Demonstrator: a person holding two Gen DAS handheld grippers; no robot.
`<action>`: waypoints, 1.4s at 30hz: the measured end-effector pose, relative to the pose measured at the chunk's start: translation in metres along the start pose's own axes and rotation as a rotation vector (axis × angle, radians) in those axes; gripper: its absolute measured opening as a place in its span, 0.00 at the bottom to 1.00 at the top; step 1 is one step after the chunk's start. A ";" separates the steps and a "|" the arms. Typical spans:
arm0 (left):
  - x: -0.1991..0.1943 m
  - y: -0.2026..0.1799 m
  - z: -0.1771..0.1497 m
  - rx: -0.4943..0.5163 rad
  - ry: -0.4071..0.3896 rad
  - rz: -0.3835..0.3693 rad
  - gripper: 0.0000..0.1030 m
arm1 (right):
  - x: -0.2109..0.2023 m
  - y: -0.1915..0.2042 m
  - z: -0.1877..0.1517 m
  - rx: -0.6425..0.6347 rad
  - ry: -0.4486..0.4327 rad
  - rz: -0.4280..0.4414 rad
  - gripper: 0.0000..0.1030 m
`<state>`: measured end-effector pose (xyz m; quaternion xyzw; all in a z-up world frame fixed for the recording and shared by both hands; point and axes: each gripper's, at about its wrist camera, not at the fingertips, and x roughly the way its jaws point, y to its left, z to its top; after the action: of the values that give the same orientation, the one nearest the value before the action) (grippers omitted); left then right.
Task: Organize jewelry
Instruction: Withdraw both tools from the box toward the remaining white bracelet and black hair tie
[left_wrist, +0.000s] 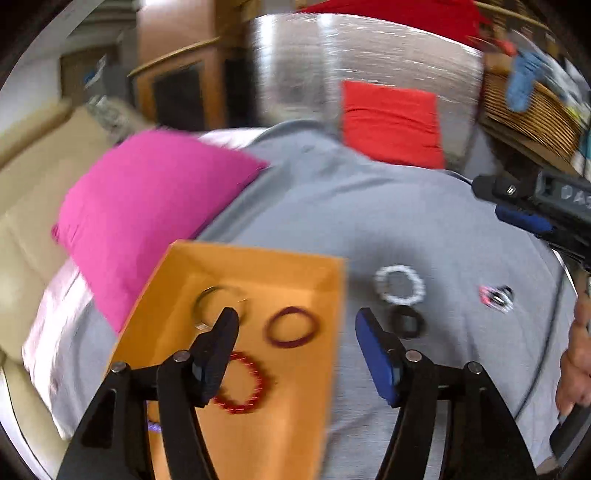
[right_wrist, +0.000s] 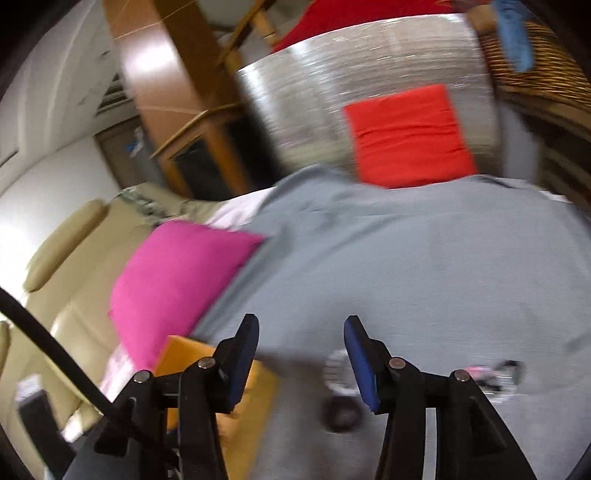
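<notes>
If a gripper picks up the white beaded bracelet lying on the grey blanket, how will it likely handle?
The white beaded bracelet looks like separate beads on a string, so it would probably sag rather than hold its ring shape. It looks small and thin, so likely light. Rounded beads may slip between flat fingers; lying flat on the soft grey blanket, it seems unlikely to roll.

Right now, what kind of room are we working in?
Probably a living room or bedroom at home. The jewelry lies on a grey blanket spread over a soft surface, with a pink cushion and a red cushion on it and a beige sofa alongside.
</notes>
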<state>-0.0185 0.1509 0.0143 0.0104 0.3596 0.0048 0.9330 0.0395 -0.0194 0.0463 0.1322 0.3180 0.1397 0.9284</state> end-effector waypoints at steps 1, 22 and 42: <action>-0.002 -0.012 -0.001 0.026 -0.002 -0.011 0.65 | -0.006 -0.014 -0.003 0.016 0.000 -0.027 0.51; 0.026 -0.108 -0.073 0.245 0.187 -0.230 0.66 | -0.096 -0.243 -0.068 0.370 -0.039 -0.228 0.50; -0.008 -0.203 -0.117 0.437 0.043 -0.187 0.66 | -0.124 -0.285 -0.073 0.403 -0.043 -0.237 0.50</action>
<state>-0.1031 -0.0499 -0.0714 0.1785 0.3713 -0.1595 0.8971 -0.0499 -0.3140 -0.0360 0.2794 0.3329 -0.0396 0.8997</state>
